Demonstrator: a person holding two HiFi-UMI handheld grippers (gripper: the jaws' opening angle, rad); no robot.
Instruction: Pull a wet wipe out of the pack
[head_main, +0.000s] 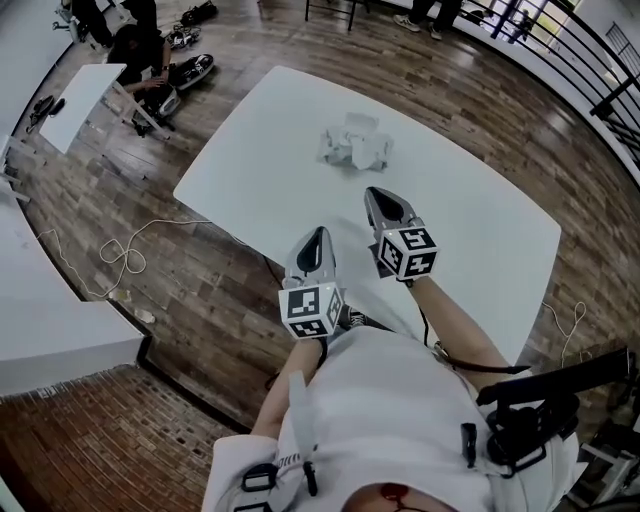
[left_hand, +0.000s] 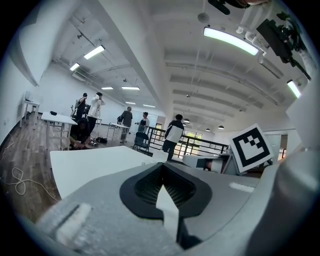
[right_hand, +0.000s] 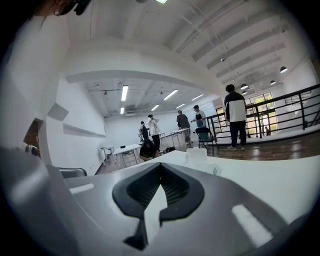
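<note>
The wet wipe pack (head_main: 355, 143) lies on the far part of the white table (head_main: 480, 240), a white packet with crumpled white wipes beside it. In the right gripper view the pack (right_hand: 196, 155) shows small, just beyond the jaw tips. My right gripper (head_main: 381, 196) hovers over the table short of the pack, jaws shut and empty (right_hand: 160, 167). My left gripper (head_main: 318, 236) sits nearer to me at the table's near edge, also shut with nothing in it (left_hand: 162, 167). Both point towards the pack. The right gripper's marker cube (left_hand: 251, 147) appears in the left gripper view.
A white cable (head_main: 120, 250) loops on the wooden floor left of the table. A second white table (head_main: 85, 95) and a crouching person (head_main: 140, 50) are at the far left. Several people (right_hand: 237, 115) stand by a black railing (head_main: 600, 60) beyond the table.
</note>
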